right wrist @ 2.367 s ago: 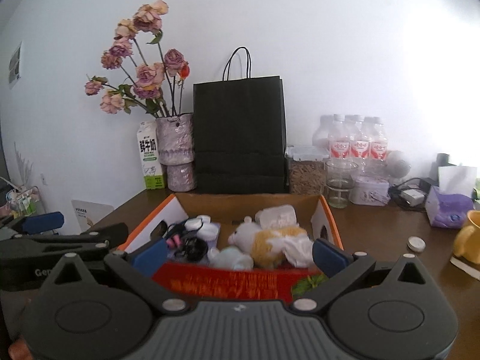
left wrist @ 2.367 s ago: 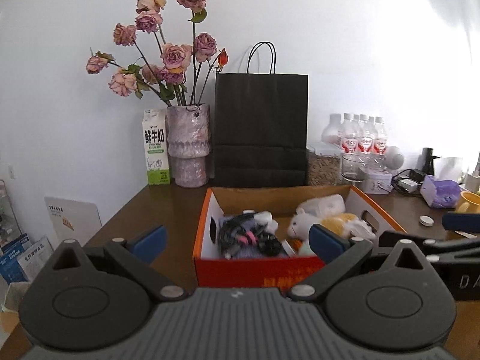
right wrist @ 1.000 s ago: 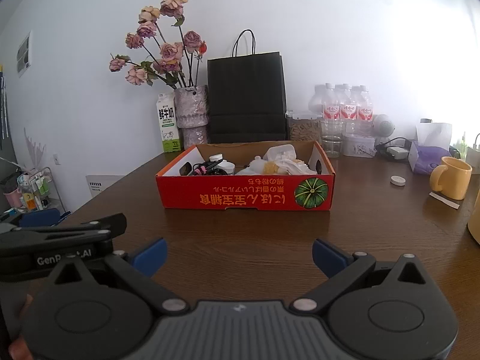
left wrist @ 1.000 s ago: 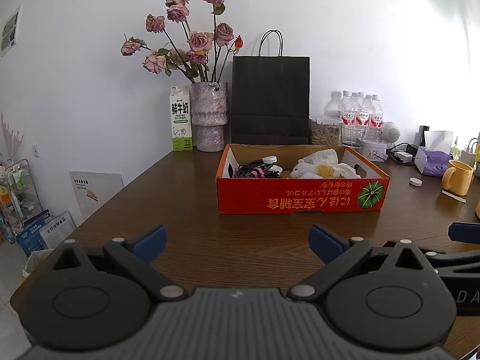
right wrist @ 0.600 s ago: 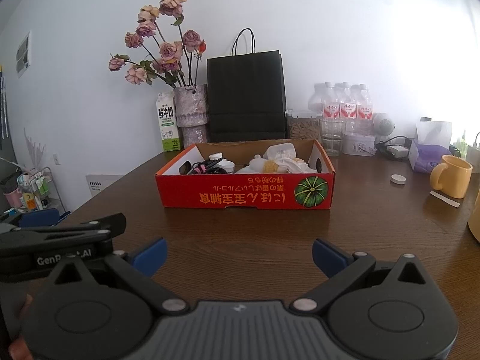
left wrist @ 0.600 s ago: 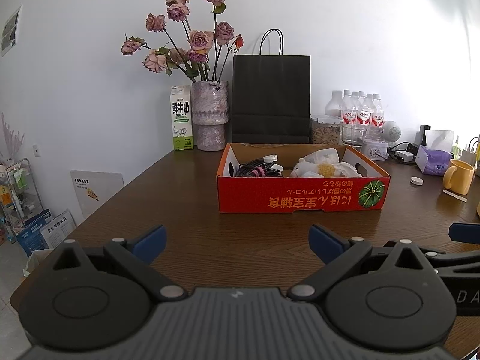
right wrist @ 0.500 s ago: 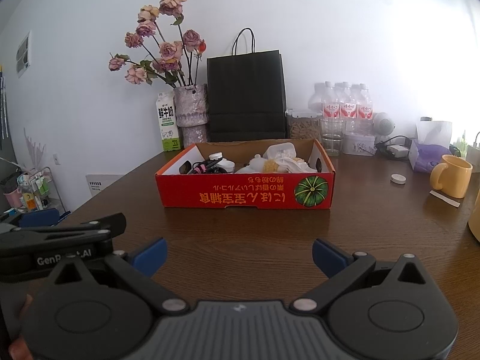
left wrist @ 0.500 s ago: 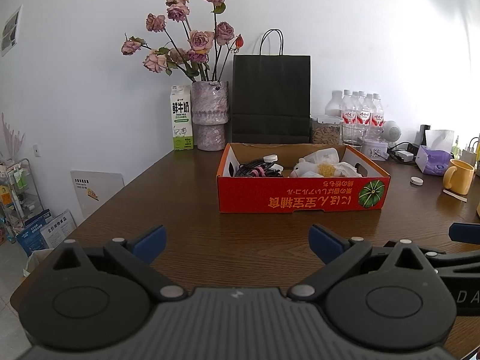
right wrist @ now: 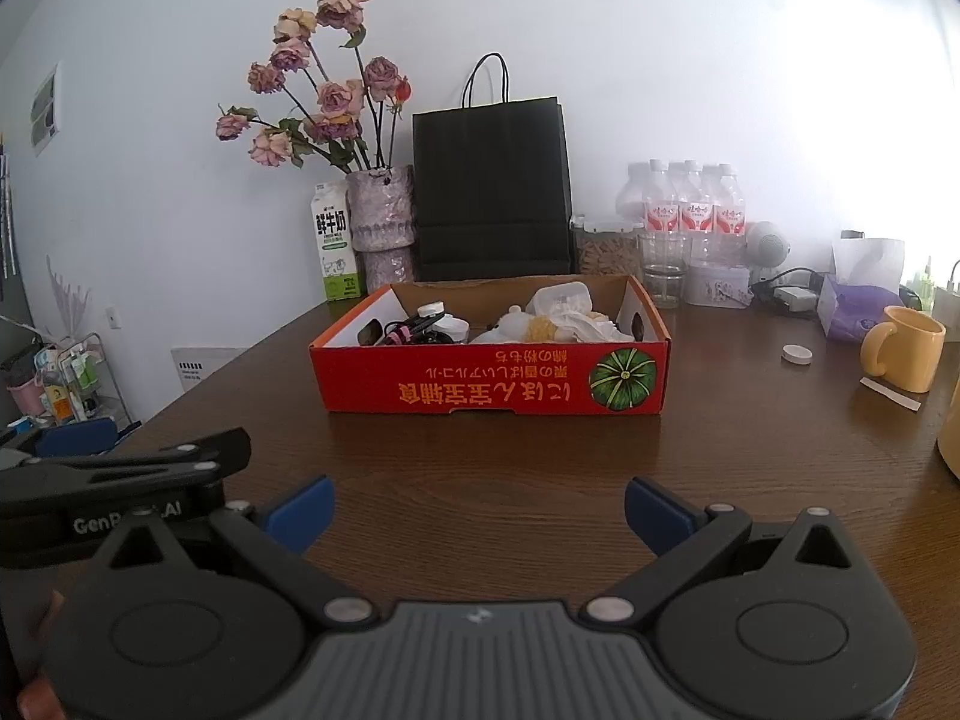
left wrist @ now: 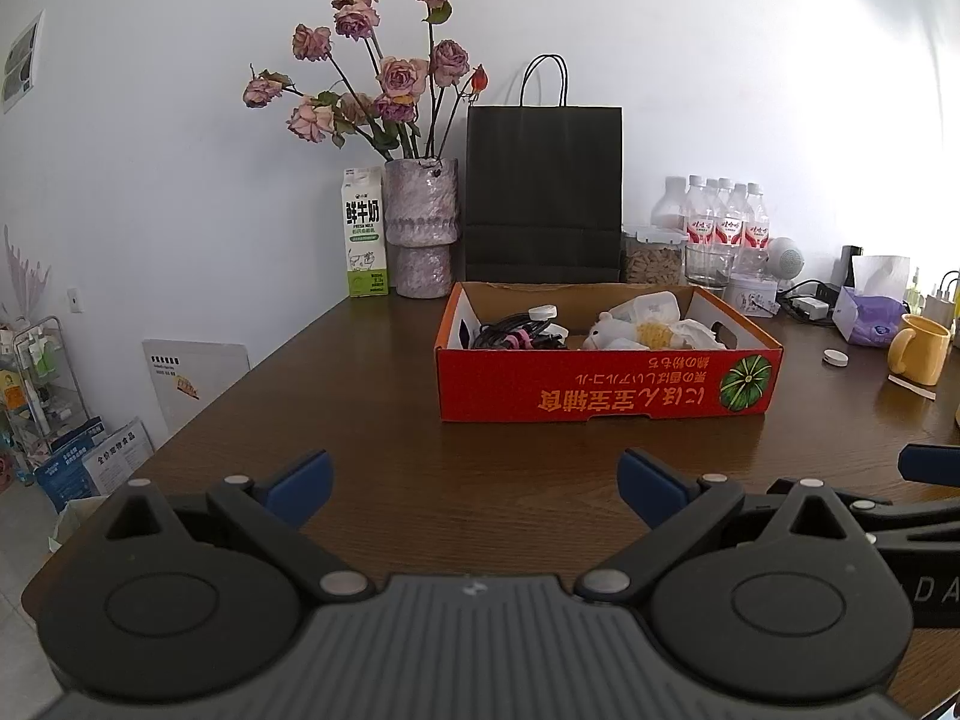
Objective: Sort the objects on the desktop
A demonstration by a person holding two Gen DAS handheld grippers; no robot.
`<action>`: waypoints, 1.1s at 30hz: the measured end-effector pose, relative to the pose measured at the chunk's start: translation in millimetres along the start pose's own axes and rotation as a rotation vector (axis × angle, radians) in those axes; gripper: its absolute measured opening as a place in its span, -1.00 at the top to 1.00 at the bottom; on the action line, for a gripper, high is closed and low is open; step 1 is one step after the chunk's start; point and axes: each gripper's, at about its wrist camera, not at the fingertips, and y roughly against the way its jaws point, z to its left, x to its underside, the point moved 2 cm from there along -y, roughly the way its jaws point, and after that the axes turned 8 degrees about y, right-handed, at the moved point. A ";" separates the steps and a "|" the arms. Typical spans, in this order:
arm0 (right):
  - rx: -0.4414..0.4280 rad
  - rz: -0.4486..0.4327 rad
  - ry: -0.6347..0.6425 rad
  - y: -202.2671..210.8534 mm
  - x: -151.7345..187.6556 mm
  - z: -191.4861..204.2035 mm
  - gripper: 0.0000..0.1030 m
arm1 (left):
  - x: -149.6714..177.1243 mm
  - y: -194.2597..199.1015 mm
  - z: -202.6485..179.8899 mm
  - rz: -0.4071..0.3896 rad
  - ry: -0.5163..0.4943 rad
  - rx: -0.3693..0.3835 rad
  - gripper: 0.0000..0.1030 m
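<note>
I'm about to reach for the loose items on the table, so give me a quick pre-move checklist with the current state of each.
1. Left gripper open and empty: ok.
2. Right gripper open and empty: ok.
3. Table bare between the grippers and the red box: ok.
4. Box upright with room left: ok; cables lie at its left, a plush toy at its right.
5. Loose items located: ok; white cap and yellow mug sit right of the box, apart from it.
6. Mug empty: cannot tell.
</note>
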 end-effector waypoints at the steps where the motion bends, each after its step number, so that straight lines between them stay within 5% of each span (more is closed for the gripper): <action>1: 0.000 0.000 0.000 0.0 0.0 0.2 -1.00 | -0.2 -0.3 -0.1 0.000 0.000 0.000 -1.00; 33: -0.002 0.007 -0.001 -2.0 0.8 -0.4 -1.00 | 0.6 -1.4 -0.8 -0.006 -0.008 -0.008 -1.00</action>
